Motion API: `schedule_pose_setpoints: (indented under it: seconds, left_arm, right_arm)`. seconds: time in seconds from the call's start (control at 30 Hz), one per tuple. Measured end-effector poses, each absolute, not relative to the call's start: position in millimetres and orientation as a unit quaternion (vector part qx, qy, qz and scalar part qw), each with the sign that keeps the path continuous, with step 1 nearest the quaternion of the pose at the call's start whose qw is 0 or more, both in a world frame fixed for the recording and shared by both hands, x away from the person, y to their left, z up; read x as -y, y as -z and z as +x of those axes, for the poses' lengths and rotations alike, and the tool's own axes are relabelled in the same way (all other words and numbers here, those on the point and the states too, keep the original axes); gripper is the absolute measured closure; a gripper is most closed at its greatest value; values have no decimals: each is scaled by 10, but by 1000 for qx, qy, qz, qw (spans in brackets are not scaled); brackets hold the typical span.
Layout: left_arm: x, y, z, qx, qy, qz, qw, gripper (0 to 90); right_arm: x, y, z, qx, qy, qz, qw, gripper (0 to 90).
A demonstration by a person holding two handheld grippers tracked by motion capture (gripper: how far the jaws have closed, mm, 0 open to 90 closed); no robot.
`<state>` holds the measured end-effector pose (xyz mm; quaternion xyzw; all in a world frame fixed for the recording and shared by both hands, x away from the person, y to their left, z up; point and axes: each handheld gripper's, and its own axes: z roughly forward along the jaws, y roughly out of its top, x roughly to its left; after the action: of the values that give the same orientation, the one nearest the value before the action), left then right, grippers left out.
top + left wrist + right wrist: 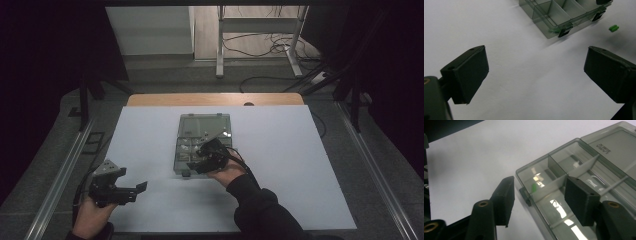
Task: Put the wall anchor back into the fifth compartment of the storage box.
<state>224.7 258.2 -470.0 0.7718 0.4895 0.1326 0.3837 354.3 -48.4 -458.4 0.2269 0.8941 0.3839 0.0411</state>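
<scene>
Smoky clear plastic makes the compartment box (205, 144), which lies with its lid open at the middle of the white table sheet (300, 175). At 6 o'clock of the box, the right gripper (537, 197) hovers over its near corner compartment, jaws apart and grasping nothing. A small green piece (533, 187) lies in that compartment. At 8 o'clock, well apart from the box, the left gripper (535, 72) has its jaws wide and empty. Another green piece (613, 28) lies on the sheet just beside the box.

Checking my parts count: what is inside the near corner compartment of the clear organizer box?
In the right gripper view, one small green piece lies in the corner compartment of the box. The right tool stands open there, and one jaw covers part of the neighbouring compartment, so its contents stay hidden.
</scene>
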Motion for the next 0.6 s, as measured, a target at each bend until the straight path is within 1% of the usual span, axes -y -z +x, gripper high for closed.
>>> schedule_pose_setpoints:
  seconds: [0.2, 0.33, 0.6]
  left_arm:
    - [-2581, 4700, 2247, -489, -133, 772, 383, 64]
    - [-2579, 4701, 2248, -489, -133, 772, 383, 64]
    - [-2581, 4701, 2251, -489, -132, 773, 382, 64]
  right_arm:
    - [563, 4570, 3501, -894, -380, 236, 38, 354]
    - [641, 4587, 3480, -893, -377, 240, 48, 311]
    - [791, 4577, 3446, -887, -377, 259, 63, 184]
